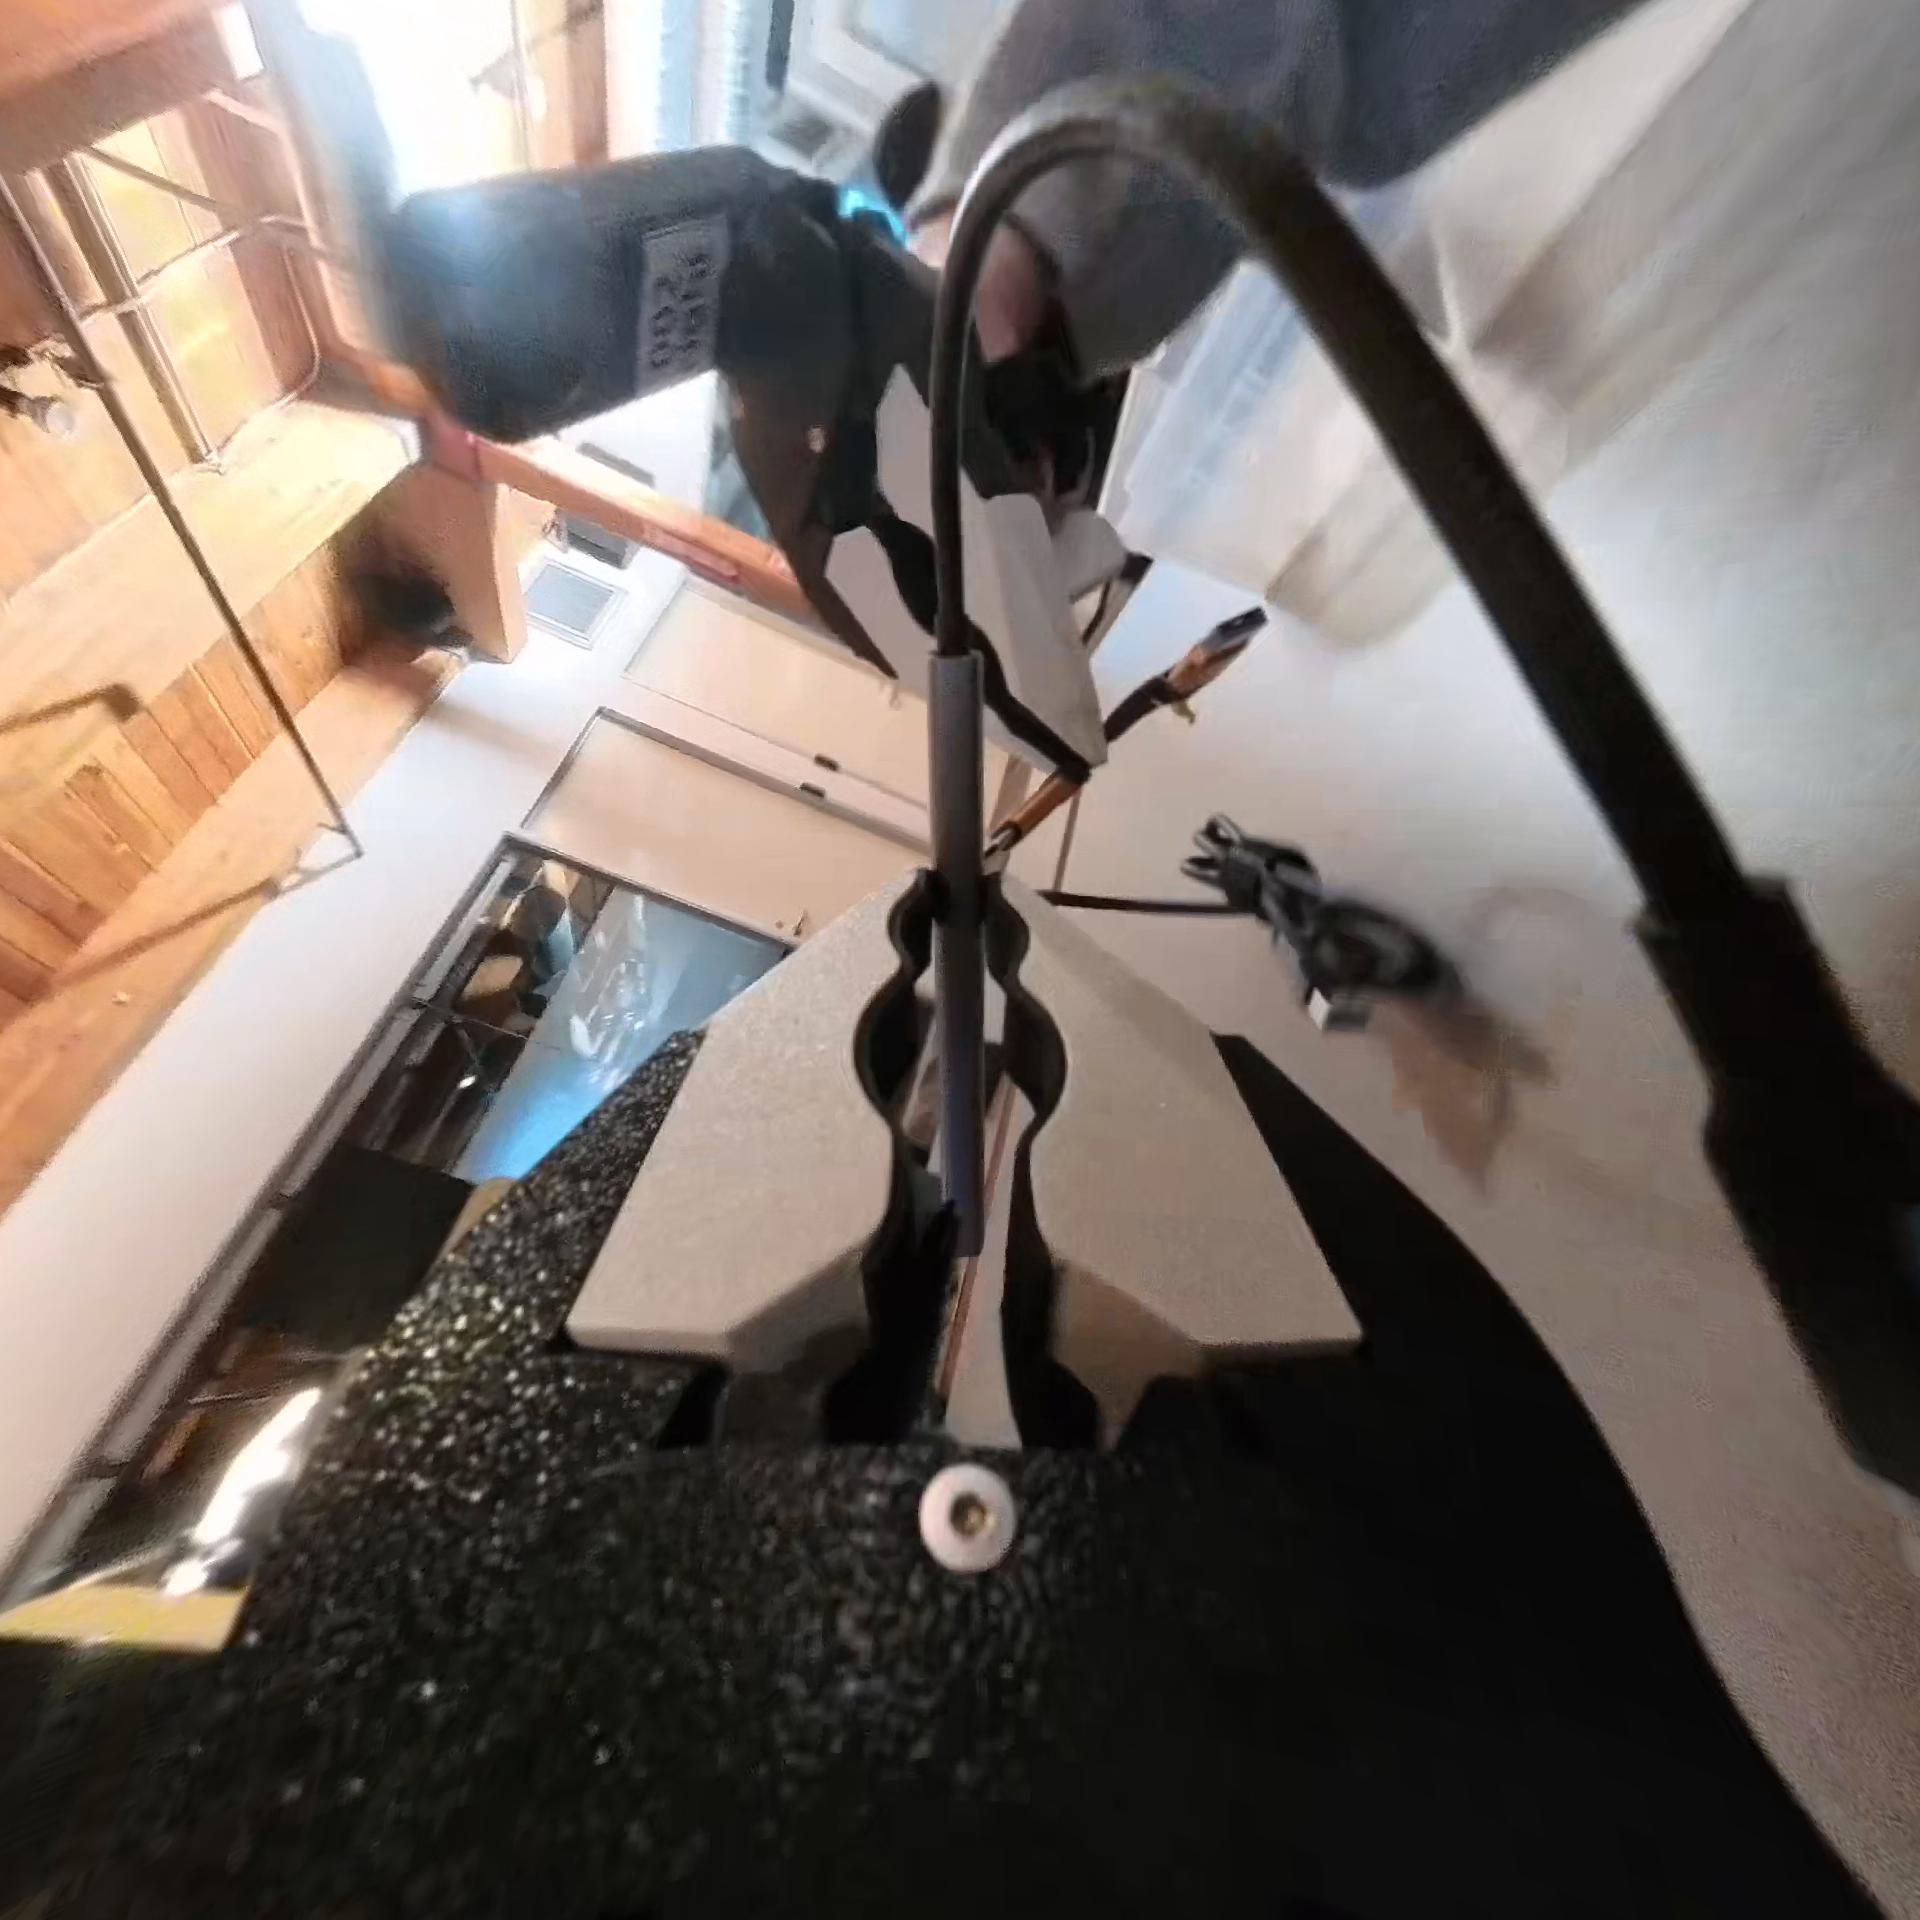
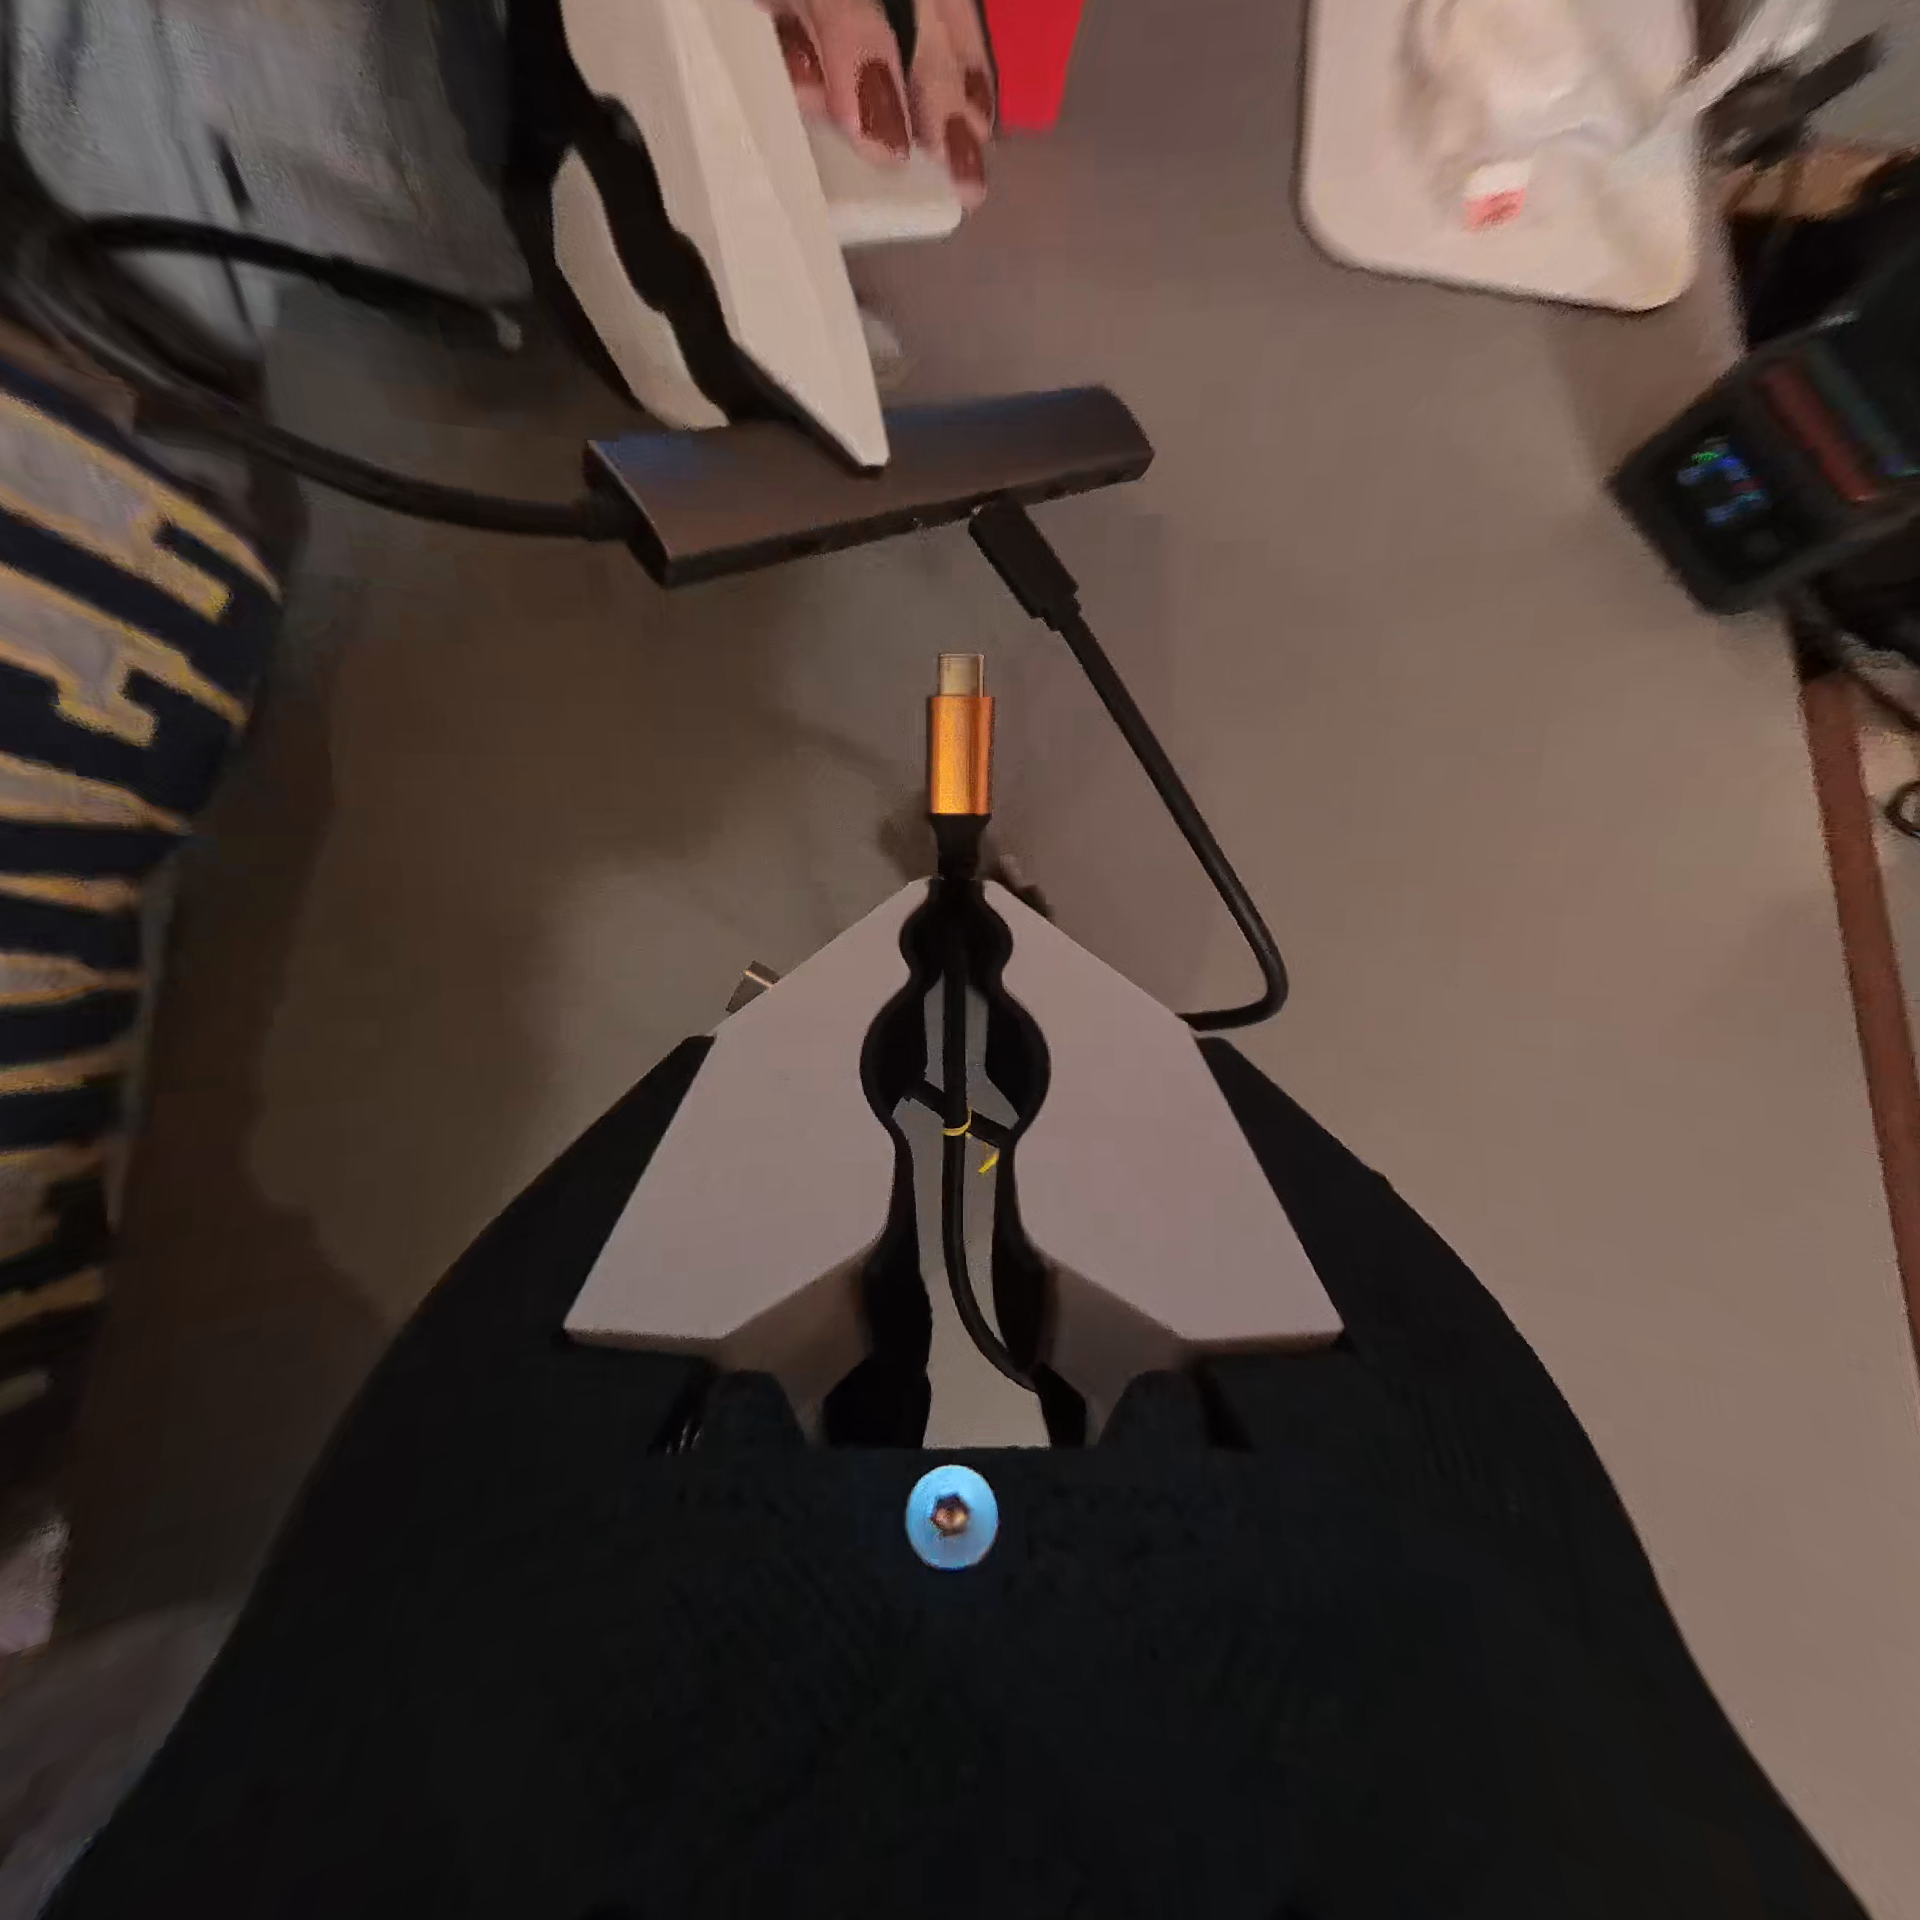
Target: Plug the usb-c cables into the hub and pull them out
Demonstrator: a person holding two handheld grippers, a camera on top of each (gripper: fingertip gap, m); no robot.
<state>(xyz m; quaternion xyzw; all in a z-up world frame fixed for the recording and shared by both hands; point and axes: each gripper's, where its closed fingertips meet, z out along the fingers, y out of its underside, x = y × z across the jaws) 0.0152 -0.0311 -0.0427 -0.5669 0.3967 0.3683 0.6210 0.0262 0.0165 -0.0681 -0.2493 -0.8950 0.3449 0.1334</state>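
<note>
- The hub (image 2: 873,483), a flat grey bar, is held above the grey table (image 2: 1455,935) in the right wrist view, with its own thick black lead (image 2: 343,457) running off to the left.
- The hub is pinched edge-on between the jaws of the left gripper (image 1: 958,894); in the left wrist view it (image 1: 954,935) shows as a thin grey strip between the white fingers (image 1: 1132,1049).
- A black plug (image 2: 1023,556) is seen just at the hub's near edge; whether it is seated cannot be told.
- Its black cable (image 2: 1174,800) curves down past the right gripper (image 2: 957,883).
- The right gripper's jaws are pressed together on the cable just behind an orange plug (image 2: 960,753).
- The orange plug points at the hub but is kept apart from it, with table showing between the 2.
- A hand (image 2: 894,83) is seen on the left gripper at the top of the right wrist view.
- A small black device (image 2: 1766,488) with a lit screen lies at the right table edge.
</note>
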